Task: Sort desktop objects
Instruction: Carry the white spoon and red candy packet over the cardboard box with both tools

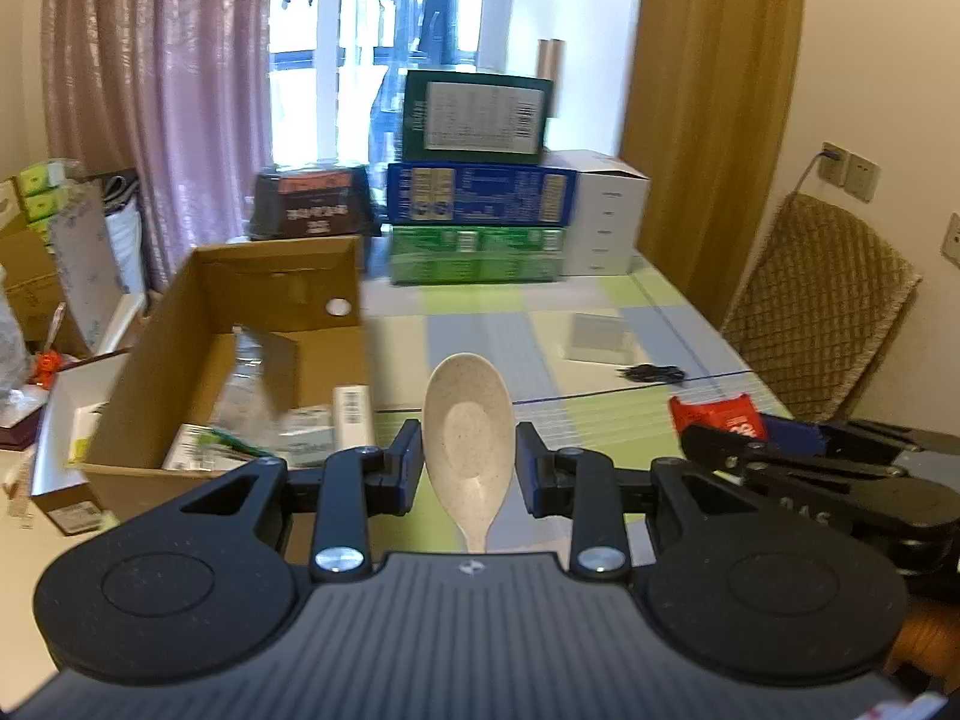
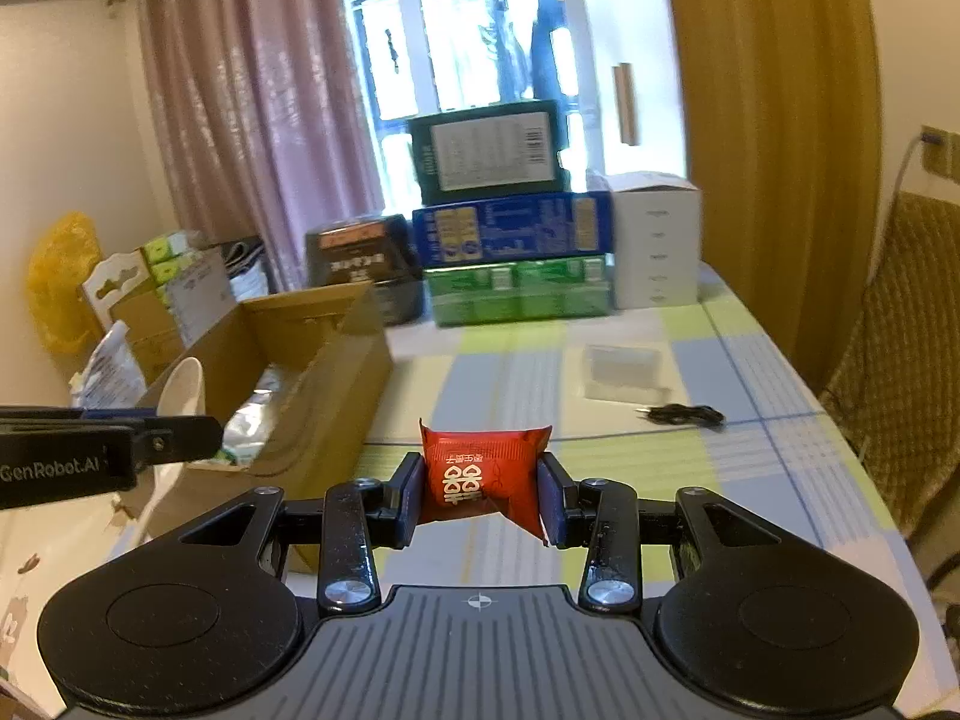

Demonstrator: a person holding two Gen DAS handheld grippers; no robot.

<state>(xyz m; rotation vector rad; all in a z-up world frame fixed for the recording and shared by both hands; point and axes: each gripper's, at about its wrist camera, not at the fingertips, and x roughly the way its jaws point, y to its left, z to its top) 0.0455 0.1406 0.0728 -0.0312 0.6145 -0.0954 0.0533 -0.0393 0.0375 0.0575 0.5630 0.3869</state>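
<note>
Left of the checked surface (image 1: pixel 606 300), at its edge: open cardboard box (image 1: pixel 240 324), flaps up, loaded with a crumpled clear plastic bag (image 1: pixel 252 378), a white carton (image 1: pixel 354 414) stood on end against the right wall, and flat printed packets (image 1: pixel 198 450) along the bottom. Contents partly blurred; no finer detail to be told.

Right of the cardboard box, raised above the surface: left gripper (image 1: pixel 469 456), jaws closed part-way around a beige speckled spoon (image 1: pixel 469 426), pads touching both flanks of the bowl, bowl pointing forward and up, handle running back toward the camera. Seen from the right wrist, same spoon (image 2: pixel 183 387) showing at the near corner of the box.

Farther right of the box: right gripper (image 2: pixel 483 489), jaws closed part-way onto a red sachet (image 2: pixel 480 480) with white characters, pinched at both sides, held clear of the surface.

Beyond the box, at the far end of the surface: stack of cartons (image 1: pixel 480 198), dark green over blue over light green, with a white box (image 1: pixel 609 210) just beside and a dark tub (image 1: pixel 312 204) directly behind the cardboard box.

Well right of the box, lying flat: small clear packet (image 2: pixel 621 372), and near it a coiled black cable (image 2: pixel 684 415).
</note>
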